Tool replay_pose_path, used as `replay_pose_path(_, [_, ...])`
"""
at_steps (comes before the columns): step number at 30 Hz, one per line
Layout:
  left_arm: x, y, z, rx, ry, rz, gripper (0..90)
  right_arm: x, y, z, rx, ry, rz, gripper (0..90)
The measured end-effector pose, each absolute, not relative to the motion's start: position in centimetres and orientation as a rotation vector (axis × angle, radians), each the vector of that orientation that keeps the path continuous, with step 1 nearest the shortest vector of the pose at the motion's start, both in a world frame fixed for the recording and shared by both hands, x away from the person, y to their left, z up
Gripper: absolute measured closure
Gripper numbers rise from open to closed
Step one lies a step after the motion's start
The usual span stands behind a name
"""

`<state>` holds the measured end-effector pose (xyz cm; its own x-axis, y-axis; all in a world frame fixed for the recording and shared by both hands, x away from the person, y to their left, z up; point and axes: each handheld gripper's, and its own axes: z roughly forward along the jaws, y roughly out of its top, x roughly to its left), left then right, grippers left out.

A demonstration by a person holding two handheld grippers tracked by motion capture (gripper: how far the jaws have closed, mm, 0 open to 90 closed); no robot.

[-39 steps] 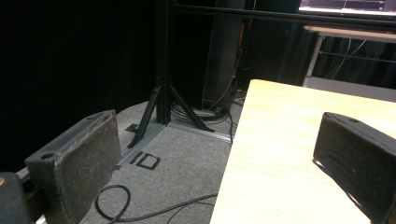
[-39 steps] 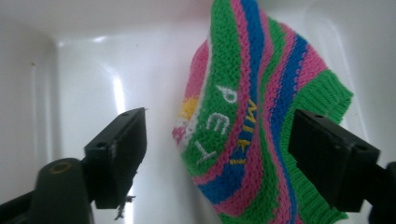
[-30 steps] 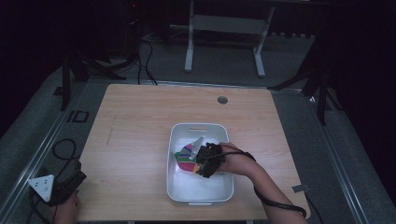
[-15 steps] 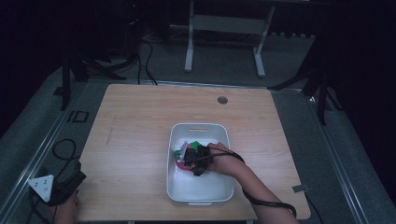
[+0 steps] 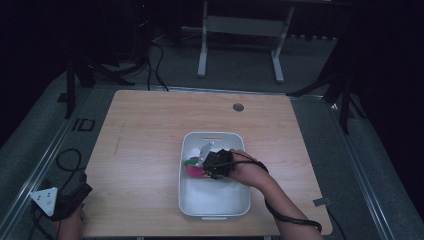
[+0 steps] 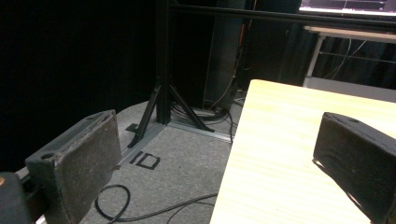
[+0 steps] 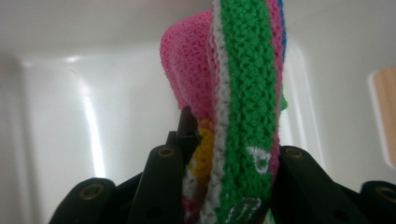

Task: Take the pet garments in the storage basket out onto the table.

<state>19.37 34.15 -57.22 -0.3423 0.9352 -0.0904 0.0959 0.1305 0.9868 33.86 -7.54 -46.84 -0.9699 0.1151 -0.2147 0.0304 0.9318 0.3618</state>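
Note:
A knitted cloth [image 7: 233, 93] in pink, green, white and yellow stripes is pinched between the jaws of my right gripper [image 7: 224, 163], which is shut on it. In the high view this right gripper [image 5: 212, 164] sits inside a white bin [image 5: 215, 200], near its left wall, with the cloth [image 5: 194, 169] showing pink and green beside it. My left gripper [image 5: 62, 200] hangs off the table's front left corner. Its jaws stand wide apart with nothing between them, open [image 6: 219, 158], looking along the table's left edge.
The wooden table [image 5: 145, 145] has a round cable hole [image 5: 238, 107] near its far edge. Cables [image 5: 65, 160] lie on the grey floor to the left. A metal stand [image 5: 240, 30] and dark frame legs stand beyond the table.
My right gripper has moved left inside the bin, carrying the cloth toward the bin's left wall. The left gripper has stayed put.

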Motion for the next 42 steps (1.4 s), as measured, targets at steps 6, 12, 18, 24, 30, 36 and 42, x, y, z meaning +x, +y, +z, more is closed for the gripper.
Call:
replay_pose_path(6, [19.4,34.2,-57.2,1.025,1.603,1.310,1.2,33.2,-8.2,-43.5,0.088,2.811,0.612,72.5])
replay_pose_path(12, [19.4,34.2,-57.2,1.027,1.603,1.311,1.2,32.8,-9.2,-39.9,0.088,2.768,0.719,72.5])
replay_pose_path(18, [19.4,34.2,-57.2,1.027,1.605,1.309,1.2,32.8,-10.7,-36.7,0.099,2.705,0.787,72.4])
replay_pose_path(24, [19.4,34.2,-57.2,1.027,1.606,1.311,1.2,33.4,-12.8,-34.8,0.151,2.648,0.790,72.3])
replay_pose_path(30, [19.4,34.2,-57.2,1.026,1.607,1.311,1.2,33.9,-15.8,-33.9,0.217,2.599,0.784,72.1])
replay_pose_path(36, [19.4,34.2,-57.2,1.024,1.609,1.309,1.2,34.3,-18.8,-33.7,0.286,2.573,0.764,72.1])
replay_pose_path(42, [19.4,34.2,-57.2,1.023,1.610,1.306,1.2,34.7,-21.9,-34.1,0.366,2.556,0.724,72.1])
